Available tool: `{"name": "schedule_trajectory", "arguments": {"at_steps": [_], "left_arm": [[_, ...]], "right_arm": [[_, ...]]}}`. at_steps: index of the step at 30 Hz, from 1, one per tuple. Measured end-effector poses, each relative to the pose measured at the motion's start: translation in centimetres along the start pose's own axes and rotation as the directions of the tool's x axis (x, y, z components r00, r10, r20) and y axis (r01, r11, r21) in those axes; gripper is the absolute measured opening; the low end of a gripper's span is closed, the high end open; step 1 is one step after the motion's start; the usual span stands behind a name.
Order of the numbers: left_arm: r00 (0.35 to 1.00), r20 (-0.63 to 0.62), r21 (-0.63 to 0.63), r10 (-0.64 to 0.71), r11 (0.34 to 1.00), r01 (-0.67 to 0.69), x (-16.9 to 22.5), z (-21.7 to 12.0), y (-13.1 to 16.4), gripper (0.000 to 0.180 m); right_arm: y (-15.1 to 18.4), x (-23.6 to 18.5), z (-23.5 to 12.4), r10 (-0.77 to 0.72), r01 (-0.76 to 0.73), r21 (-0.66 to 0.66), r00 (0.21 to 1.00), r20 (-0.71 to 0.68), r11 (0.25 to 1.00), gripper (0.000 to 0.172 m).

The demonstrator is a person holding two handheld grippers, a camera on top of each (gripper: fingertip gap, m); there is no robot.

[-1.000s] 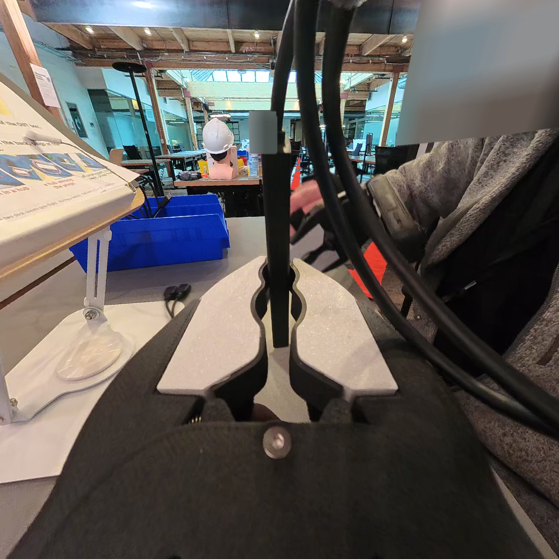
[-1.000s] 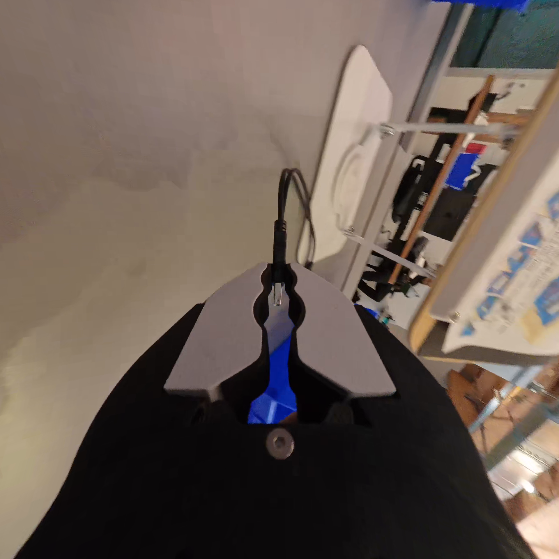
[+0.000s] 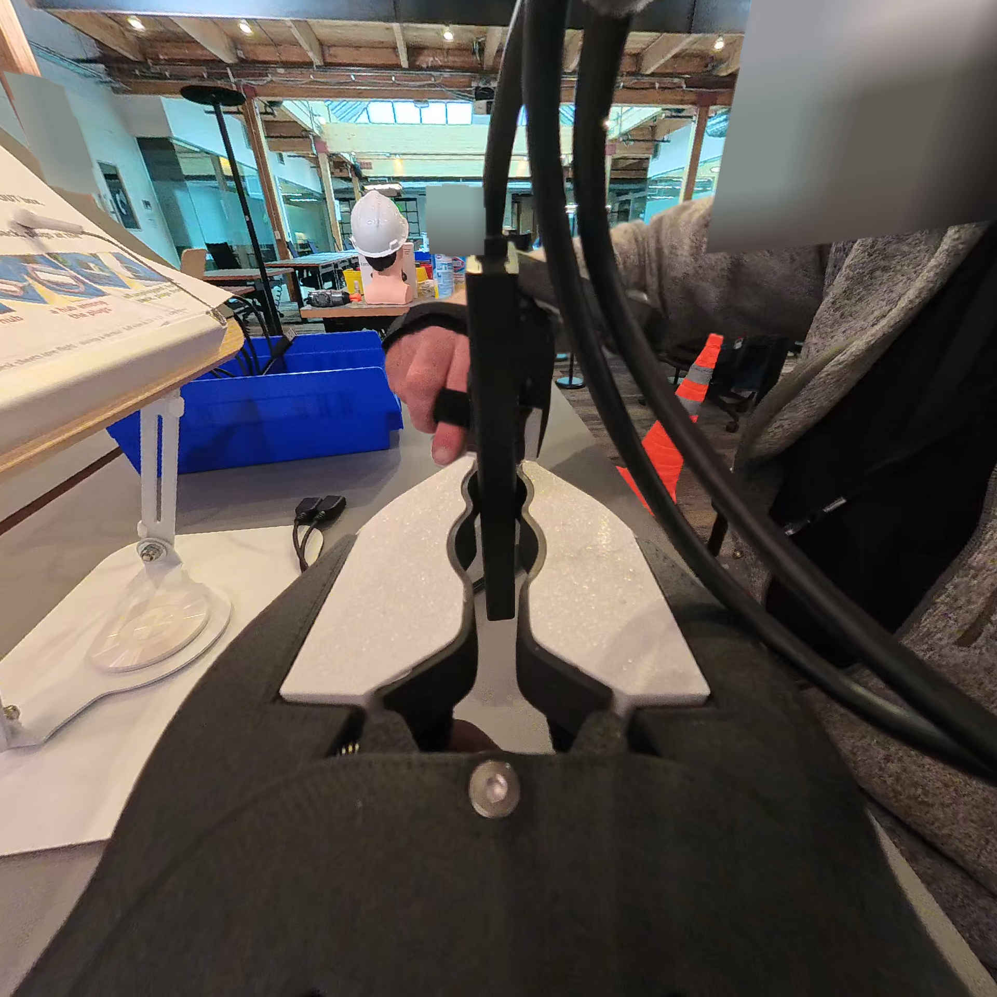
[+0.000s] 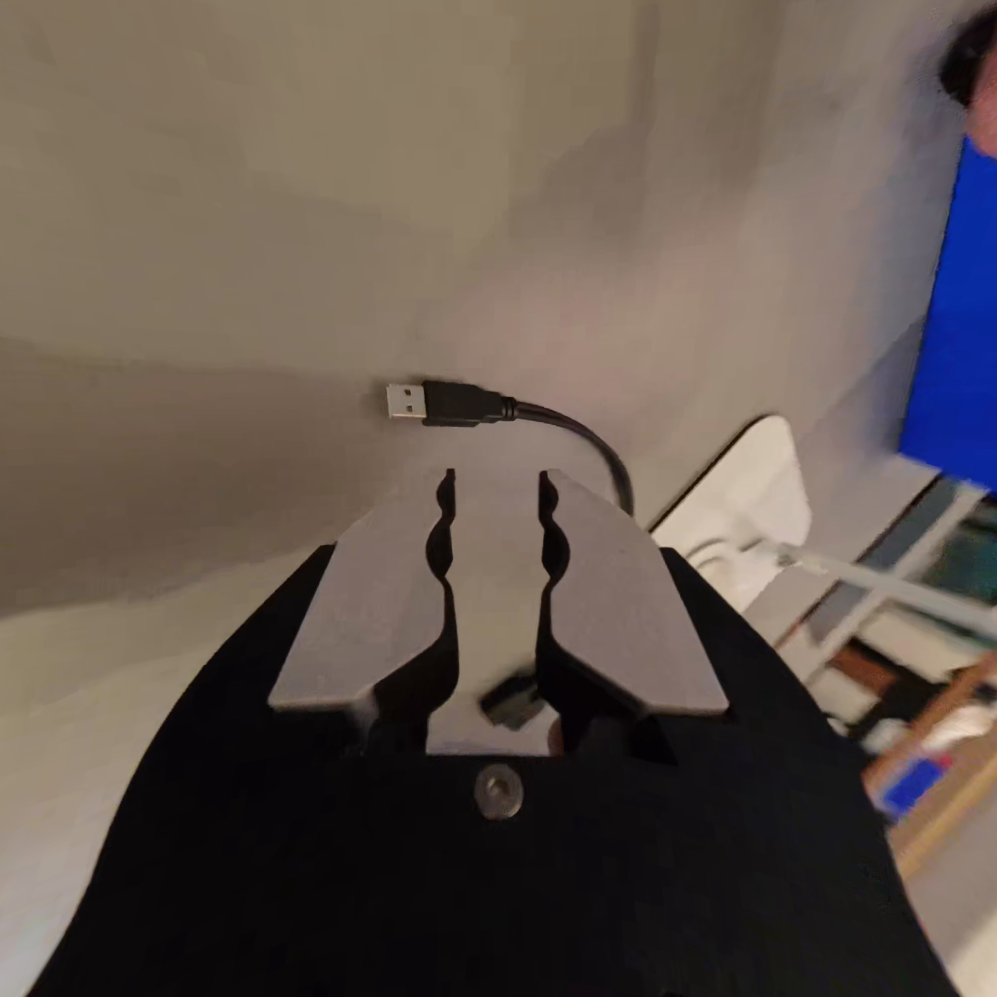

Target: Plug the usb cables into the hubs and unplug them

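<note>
Fingers apart and empty, our right gripper (image 4: 496, 475) hangs over the table (image 4: 216, 216), while our left gripper (image 3: 496, 480) clamps a slim black hub (image 3: 493, 431) standing upright between its pads. The USB plug (image 4: 431, 404) lies free just beyond the right fingertips, long axis crosswise to them, metal end pointing left. We judge an unplug just finished; next, re-grasp squarely across the plug's black housing.
</note>
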State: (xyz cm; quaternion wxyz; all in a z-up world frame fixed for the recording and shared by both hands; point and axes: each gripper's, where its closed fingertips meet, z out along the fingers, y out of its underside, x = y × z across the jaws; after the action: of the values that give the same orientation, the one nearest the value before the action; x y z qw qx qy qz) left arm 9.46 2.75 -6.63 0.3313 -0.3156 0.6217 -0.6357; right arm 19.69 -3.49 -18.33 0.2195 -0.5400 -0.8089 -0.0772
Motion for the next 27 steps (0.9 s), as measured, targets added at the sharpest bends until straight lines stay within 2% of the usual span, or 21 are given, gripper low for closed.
{"name": "schedule_trajectory", "arguments": {"at_steps": [5,12,16,18,23,27], "left_arm": [[1.0,0.004,-0.018,0.005,1.0,-0.004,0.0,-0.1,0.3,0.01],[1.0,-0.015,-0.039,0.0,0.999,-0.001,0.0,0.4,0.7,0.01],[1.0,-0.013,-0.048,-0.008,0.999,0.007,-0.2,0.5,1.1,0.01],[1.0,-0.009,-0.047,-0.009,0.999,0.008,-0.3,0.5,1.1,0.01],[1.0,-0.007,-0.036,-0.014,0.999,0.013,-0.3,0.4,1.0,0.01],[1.0,-0.006,-0.036,-0.016,0.999,0.016,-0.4,0.4,1.0,0.01]], "right_arm": [[-0.1,-0.5,1.8,-0.289,0.288,-0.043,0.957,-0.023,0.957,0.035],[-1.5,-0.7,2.7,-0.428,0.429,0.0,0.903,-0.047,0.904,0.03],[-2.4,-1.0,3.2,-0.493,0.492,0.019,0.87,0.015,0.87,0.018],[-2.6,-1.0,3.3,-0.519,0.519,0.019,0.853,0.054,0.855,0.018],[-3.6,-0.9,3.5,-0.502,0.5,0.049,0.857,0.112,0.865,0.011],[-4.4,-0.2,3.7,-0.314,0.304,0.093,0.939,0.137,0.948,0.008]]}}
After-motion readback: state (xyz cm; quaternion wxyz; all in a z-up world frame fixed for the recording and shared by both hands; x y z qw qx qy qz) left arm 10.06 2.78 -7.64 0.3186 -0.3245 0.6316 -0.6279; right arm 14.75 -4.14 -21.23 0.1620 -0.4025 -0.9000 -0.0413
